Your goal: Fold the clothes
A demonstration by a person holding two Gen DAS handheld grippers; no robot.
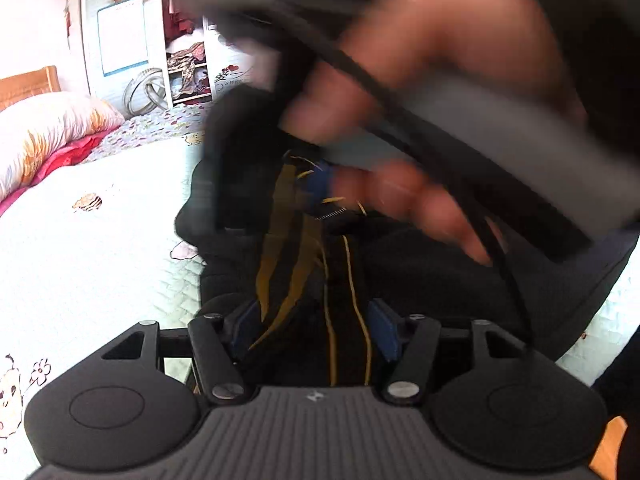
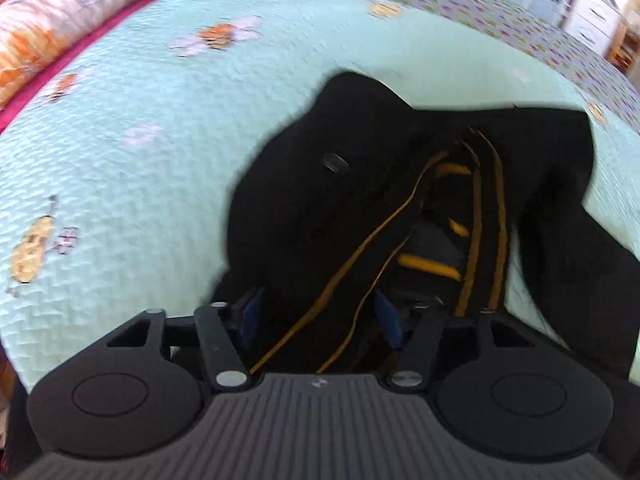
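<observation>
On the quilted bedspread [image 2: 132, 168] I am watching both grippers [image 1: 312, 334] [image 2: 318, 318] standing apart, straddling the rumpled black yellow-striped garment [image 2: 320, 208].

Black garment [image 2: 304, 200], yellow stripes

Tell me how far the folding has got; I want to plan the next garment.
Done: little; the black garment with yellow stripes lies bunched on the bedspread. In hand: both the left gripper and right gripper straddle its fabric, jaws apart. Left: flattening and every fold.
</observation>
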